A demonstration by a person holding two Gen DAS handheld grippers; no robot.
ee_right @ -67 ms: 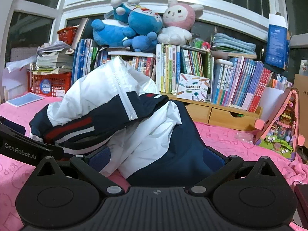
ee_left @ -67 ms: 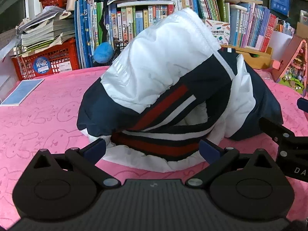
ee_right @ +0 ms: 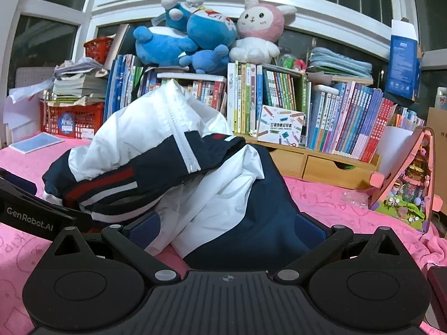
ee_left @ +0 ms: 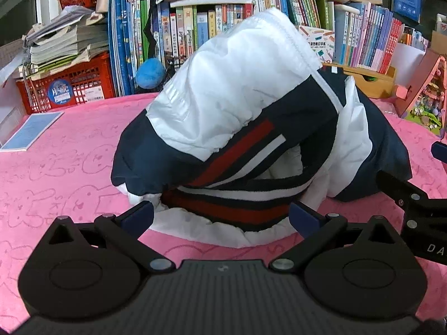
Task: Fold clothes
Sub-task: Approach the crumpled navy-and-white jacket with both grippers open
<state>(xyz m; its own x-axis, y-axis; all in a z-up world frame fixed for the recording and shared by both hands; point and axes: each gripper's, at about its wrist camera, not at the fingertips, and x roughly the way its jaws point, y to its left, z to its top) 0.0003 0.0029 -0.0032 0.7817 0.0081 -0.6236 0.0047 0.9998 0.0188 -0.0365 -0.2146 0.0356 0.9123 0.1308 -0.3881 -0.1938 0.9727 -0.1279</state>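
left gripper [ee_left: 220, 215]: jaws spread wide, holding nothing, fingers flank the striped hem
right gripper [ee_right: 227, 230]: jaws apart, empty, at navy edge
jacket [ee_left: 237, 117]: crumpled heap on pink cloth [ee_left: 56, 167], 12 o'clock of both grippers, not folded flat
hidden: sleeves buried, zipper half seen
bookshelf [ee_right: 321, 117]: 12 o'clock, far

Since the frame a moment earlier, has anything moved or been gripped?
No visible change. The jacket lies in the same crumpled heap on the pink cloth, and the left gripper and right gripper are both open as before, holding nothing.
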